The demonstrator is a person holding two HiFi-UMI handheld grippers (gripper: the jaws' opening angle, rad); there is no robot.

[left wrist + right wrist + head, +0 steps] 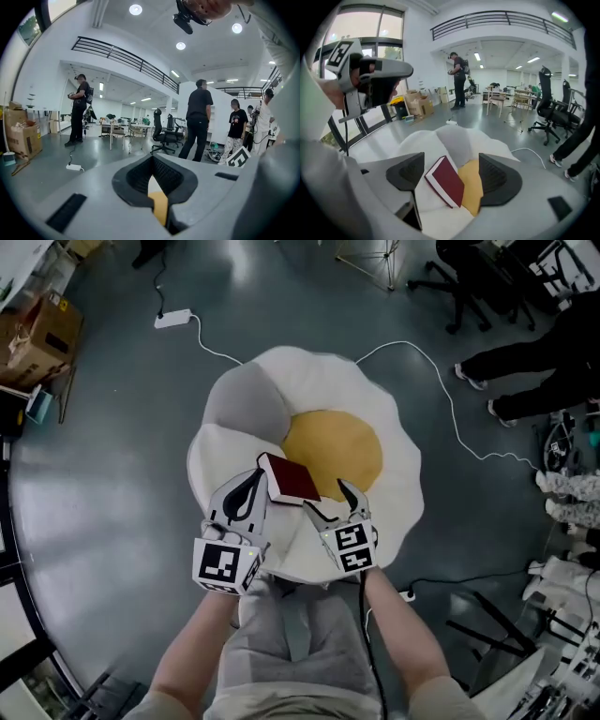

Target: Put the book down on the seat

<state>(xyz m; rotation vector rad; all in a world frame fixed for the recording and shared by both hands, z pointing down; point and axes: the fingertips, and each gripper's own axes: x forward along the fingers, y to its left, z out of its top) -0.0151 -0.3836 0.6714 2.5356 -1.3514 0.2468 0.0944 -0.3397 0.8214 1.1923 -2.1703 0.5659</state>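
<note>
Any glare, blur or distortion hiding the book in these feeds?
Head view: even light, book sharp, faint sheen on the floor. Right gripper view: fisheye bend, dark corners, washed-out window, book clear. Left gripper view: fisheye, bright ceiling lamps, no book.

Yellow seat (342,442) centre free (book (292,479) at near edge); person (525,381) stands right.

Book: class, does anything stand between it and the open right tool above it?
Nothing visible does. The book lies on the seat, and the right tool hangs open over it with only air between.
</note>
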